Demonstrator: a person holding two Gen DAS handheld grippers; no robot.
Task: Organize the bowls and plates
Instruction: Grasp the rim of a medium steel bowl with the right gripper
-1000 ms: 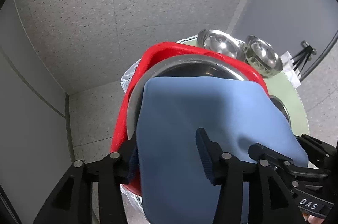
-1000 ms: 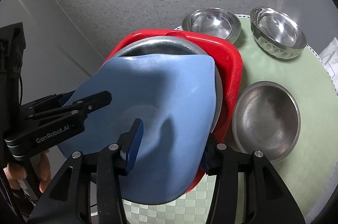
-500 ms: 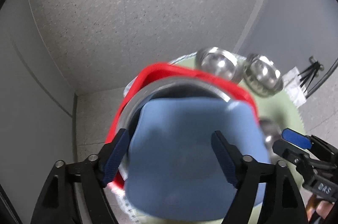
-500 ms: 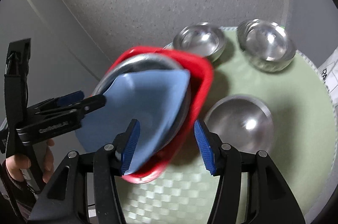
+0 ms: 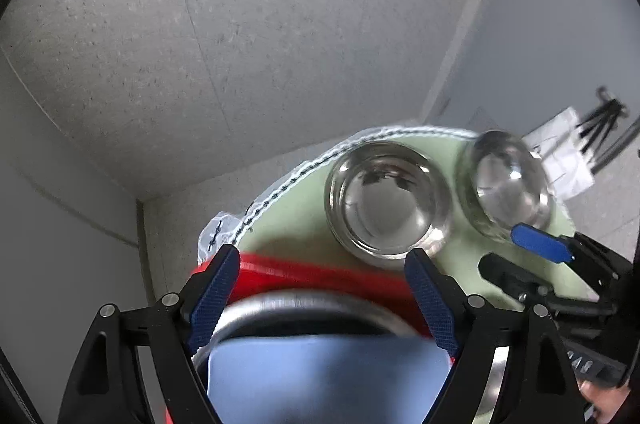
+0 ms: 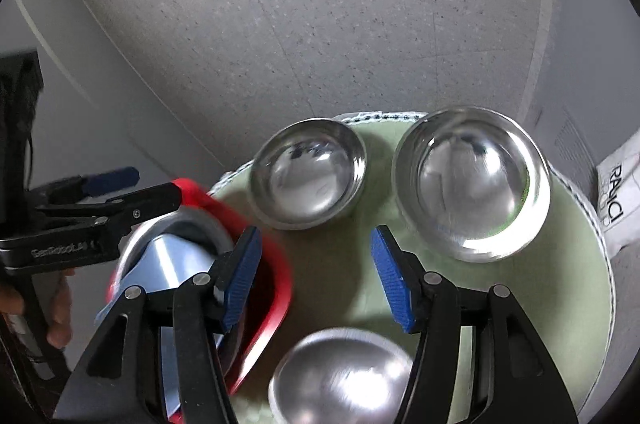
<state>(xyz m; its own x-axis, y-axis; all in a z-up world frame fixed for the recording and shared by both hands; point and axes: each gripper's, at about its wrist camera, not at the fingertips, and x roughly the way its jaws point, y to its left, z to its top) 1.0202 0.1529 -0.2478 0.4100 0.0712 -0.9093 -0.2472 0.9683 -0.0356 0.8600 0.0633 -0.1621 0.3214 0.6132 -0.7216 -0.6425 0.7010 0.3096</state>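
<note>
1. The stack sits at the left edge of the bench (image 6: pixel 576 264): a blue plate (image 5: pixel 332 380) lies in a steel dish (image 5: pixel 304 306), which lies in a red tray (image 5: pixel 320 274). I judge that stacking step done.
2. My left hand-held gripper (image 5: pixel 322 298) hangs just above the stack with its jaws spread wide, pinching nothing; the tray's far rim shows between them.
3. My right hand-held gripper (image 6: pixel 316 276) is spread as well and empty, over bare green bench between the tray and the loose bowls.
4. Three steel bowls are left loose: a small bowl (image 6: pixel 308 178) just beyond the tray, a wider bowl (image 6: pixel 472 184) to its right, and a near bowl (image 6: pixel 340 380) low in the right wrist view.
5. I read the step in hand as turning to these bowls. The next move calls for bringing one jaw inside a rim and one outside, then nesting bowl into bowl.
6. The polished rims look slippery, so I would pinch squarely and lift slowly.
7. Beyond the bench lie speckled floor (image 6: pixel 320 24) and a paper sheet (image 6: pixel 618 200).
</note>
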